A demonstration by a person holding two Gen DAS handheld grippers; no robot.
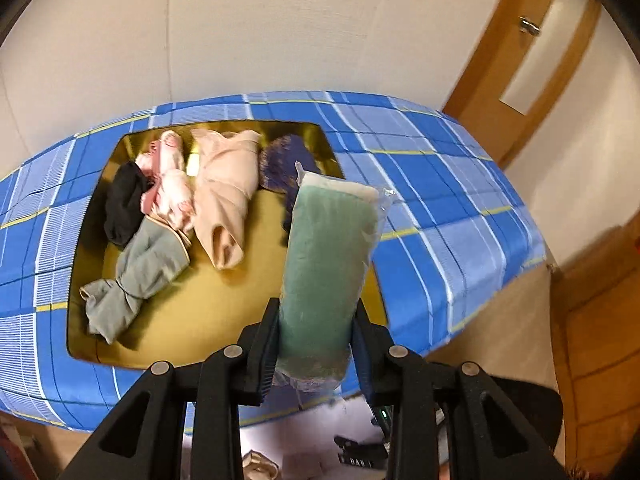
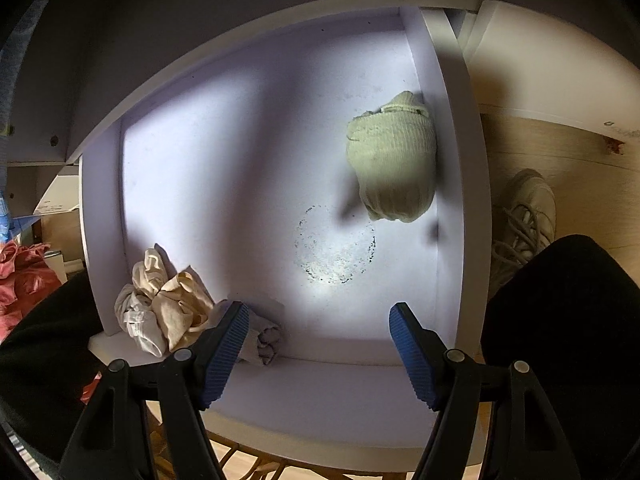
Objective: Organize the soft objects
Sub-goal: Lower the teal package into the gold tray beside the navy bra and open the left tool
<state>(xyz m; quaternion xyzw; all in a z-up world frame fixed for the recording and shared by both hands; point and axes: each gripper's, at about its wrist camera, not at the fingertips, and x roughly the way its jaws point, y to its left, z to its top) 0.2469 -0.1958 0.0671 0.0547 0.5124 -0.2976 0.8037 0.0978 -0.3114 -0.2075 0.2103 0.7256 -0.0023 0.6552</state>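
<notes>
Blue plaid bed (image 1: 432, 184) carries a gold tray (image 1: 224, 304) of bundled clothes. Left claw (image 1: 314, 344) is clenched on a plastic-wrapped green towel roll (image 1: 328, 248), raised above the tray's right side. Right claw (image 2: 320, 344) is released, empty, over a white drawer (image 2: 248, 184); pale green sock bundle (image 2: 394, 160) ahead-right, beige sock bundle (image 2: 168, 304) just left.
</notes>
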